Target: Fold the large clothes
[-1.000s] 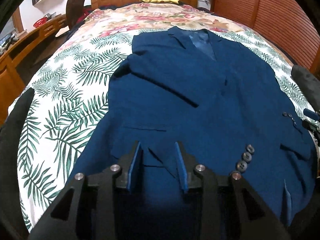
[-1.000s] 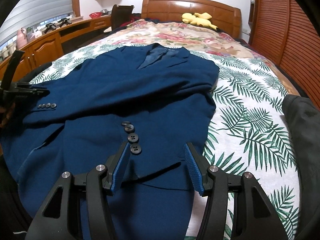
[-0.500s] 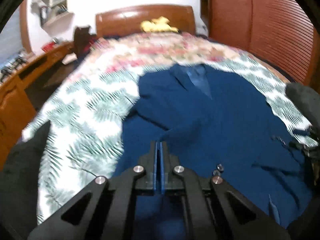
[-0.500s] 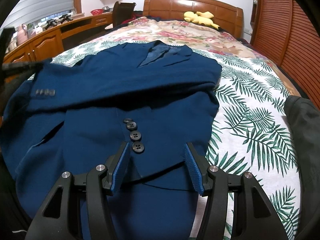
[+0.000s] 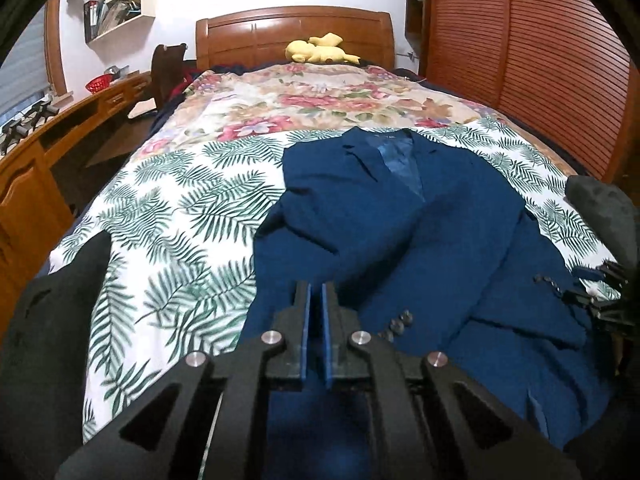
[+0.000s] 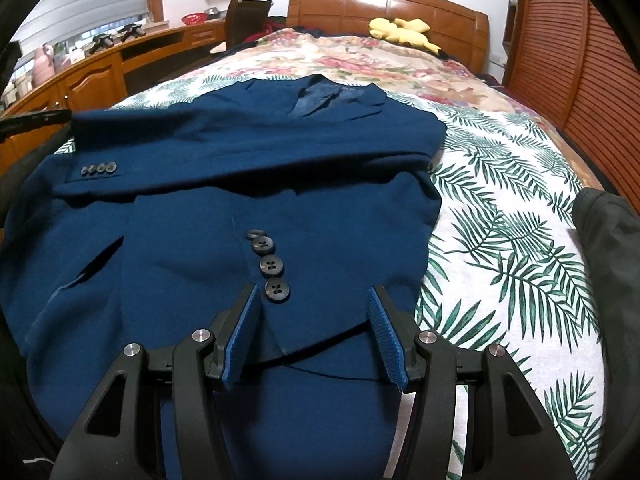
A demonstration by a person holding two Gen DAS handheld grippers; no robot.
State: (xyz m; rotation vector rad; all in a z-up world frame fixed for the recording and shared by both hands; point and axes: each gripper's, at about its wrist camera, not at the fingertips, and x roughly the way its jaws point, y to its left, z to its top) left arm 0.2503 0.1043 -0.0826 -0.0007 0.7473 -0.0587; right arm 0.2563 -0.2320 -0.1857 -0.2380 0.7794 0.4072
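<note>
A navy blue suit jacket (image 5: pixel 400 232) (image 6: pixel 280 168) lies front up on the palm-leaf bedspread (image 5: pixel 180 220), collar toward the headboard. My left gripper (image 5: pixel 315 304) is shut on the jacket's near left edge. Its jaws are opening by a sliver with the cloth still between them, and that side is lifted. In the right wrist view it shows as a dark bar (image 6: pixel 36 118) beside the sleeve cuff buttons (image 6: pixel 98 168). My right gripper (image 6: pixel 312 320) stands open just over the hem, below the front buttons (image 6: pixel 272 268), pressing on nothing.
Dark garments lie at the bed's near corners (image 5: pixel 48 340) (image 6: pixel 608 260). A yellow plush toy (image 5: pixel 320 50) rests by the wooden headboard (image 5: pixel 292 32). A wooden desk (image 5: pixel 40 152) runs along the left, and slatted wooden doors (image 5: pixel 540 80) stand on the right.
My left gripper went from open to shut on the jacket edge and rose, pulling that side and the sleeve cuff up. The right gripper stayed put.
</note>
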